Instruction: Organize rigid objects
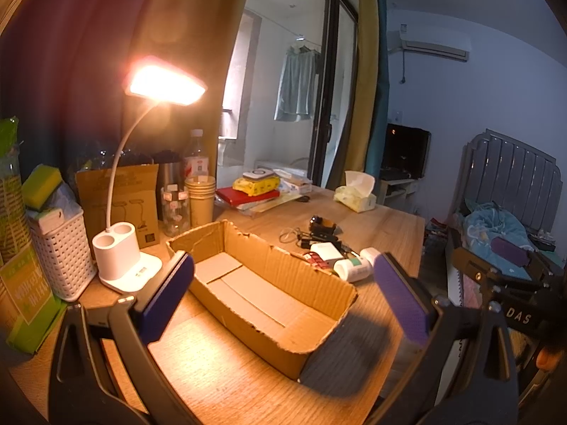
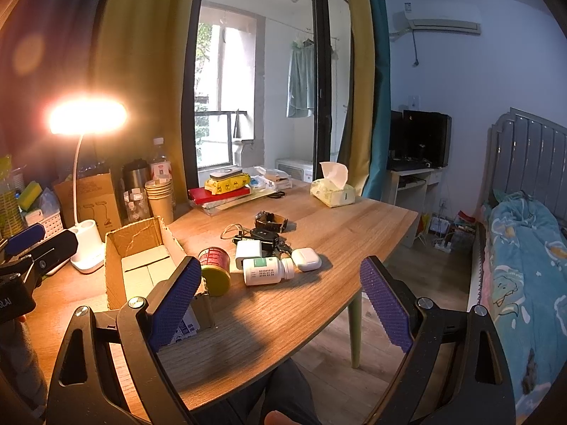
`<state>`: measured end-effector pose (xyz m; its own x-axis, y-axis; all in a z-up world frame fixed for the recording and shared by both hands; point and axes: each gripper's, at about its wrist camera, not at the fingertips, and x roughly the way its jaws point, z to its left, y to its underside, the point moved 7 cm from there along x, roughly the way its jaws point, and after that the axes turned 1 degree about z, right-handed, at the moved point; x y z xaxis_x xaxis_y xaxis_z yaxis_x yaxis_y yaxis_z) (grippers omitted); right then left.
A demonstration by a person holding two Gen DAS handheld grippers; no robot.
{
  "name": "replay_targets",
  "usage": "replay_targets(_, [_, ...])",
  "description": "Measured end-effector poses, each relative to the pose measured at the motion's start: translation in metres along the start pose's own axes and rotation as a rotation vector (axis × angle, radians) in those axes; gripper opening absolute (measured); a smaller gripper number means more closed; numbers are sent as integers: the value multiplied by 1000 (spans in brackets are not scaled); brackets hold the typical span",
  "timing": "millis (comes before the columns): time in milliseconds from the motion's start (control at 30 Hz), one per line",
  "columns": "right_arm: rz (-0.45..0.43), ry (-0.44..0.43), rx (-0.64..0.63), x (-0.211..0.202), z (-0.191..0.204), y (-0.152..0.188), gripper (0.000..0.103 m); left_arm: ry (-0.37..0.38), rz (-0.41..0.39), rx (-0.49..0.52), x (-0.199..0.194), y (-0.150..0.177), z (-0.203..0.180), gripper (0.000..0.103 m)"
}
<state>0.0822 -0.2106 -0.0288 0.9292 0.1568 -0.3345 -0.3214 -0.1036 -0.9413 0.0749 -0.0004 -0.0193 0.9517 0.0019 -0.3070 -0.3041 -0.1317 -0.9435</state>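
An open, empty cardboard box (image 1: 262, 283) lies on the wooden table; it also shows in the right wrist view (image 2: 138, 265). Beside it lie a red tin with a yellow lid (image 2: 214, 269), a white pill bottle (image 2: 265, 271), a white charger (image 2: 248, 249), a white earbud case (image 2: 306, 258), keys (image 2: 264, 235) and a watch (image 2: 271, 220). My left gripper (image 1: 283, 290) is open, its jaws on either side of the box, above it. My right gripper (image 2: 280, 301) is open and empty, near the table's front edge, short of the objects.
A lit desk lamp (image 1: 124, 265) stands left of the box, with a white basket (image 1: 63, 258), paper cups (image 1: 202, 198) and bottles behind. A book stack (image 2: 226, 191) and tissue box (image 2: 333, 191) sit at the back. A bed (image 2: 524, 248) is on the right.
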Motion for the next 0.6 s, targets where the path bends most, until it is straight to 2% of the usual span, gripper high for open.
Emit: replay_targets(600, [1, -3, -1, -1, 1, -1, 93, -2, -2, -5, 0, -1, 1, 102])
